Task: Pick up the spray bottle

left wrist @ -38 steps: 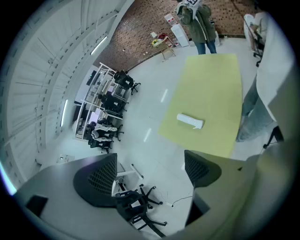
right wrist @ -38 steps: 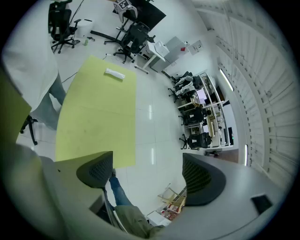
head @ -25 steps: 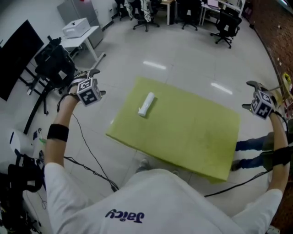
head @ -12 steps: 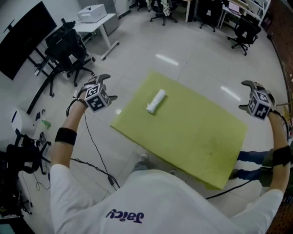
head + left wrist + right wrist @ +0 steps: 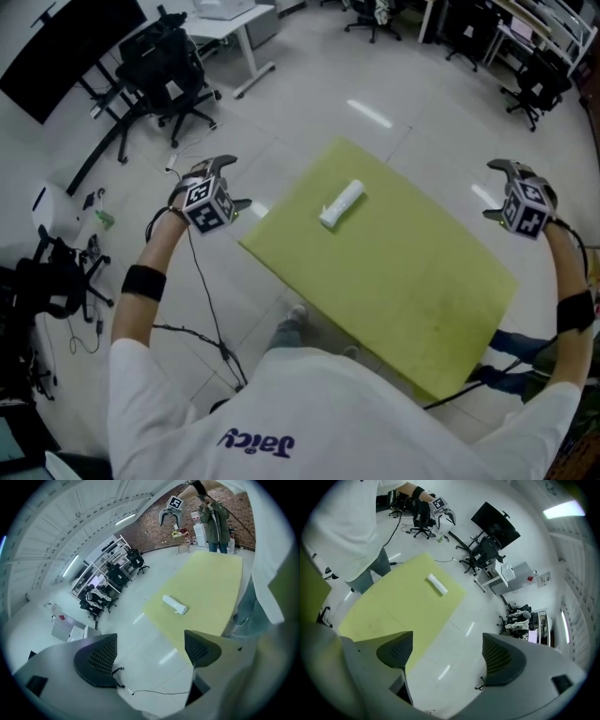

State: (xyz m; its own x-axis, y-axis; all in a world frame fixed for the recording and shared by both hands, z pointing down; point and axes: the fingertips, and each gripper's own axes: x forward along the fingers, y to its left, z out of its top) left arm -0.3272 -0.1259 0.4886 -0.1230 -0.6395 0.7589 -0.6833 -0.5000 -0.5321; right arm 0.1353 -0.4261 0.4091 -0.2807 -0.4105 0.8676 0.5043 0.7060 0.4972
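A white spray bottle [image 5: 341, 203] lies on its side near the far left edge of a yellow-green table [image 5: 403, 281]; it also shows in the left gripper view as the bottle [image 5: 174, 604] and in the right gripper view as the bottle [image 5: 437, 584]. My left gripper [image 5: 217, 172] is held off the table's left side, open and empty. Off the table's right corner my right gripper [image 5: 500, 180] hangs open with nothing in it. Both are well apart from the bottle.
Office chairs [image 5: 173, 70] and a dark monitor [image 5: 66, 42] stand on the white floor at the left. Cables [image 5: 202, 319] trail on the floor by the person's legs. More chairs and desks [image 5: 525, 56] line the far side.
The head view has shifted, so the table and bottle sit further right and lower. Both grippers stay raised beside the table, still open.
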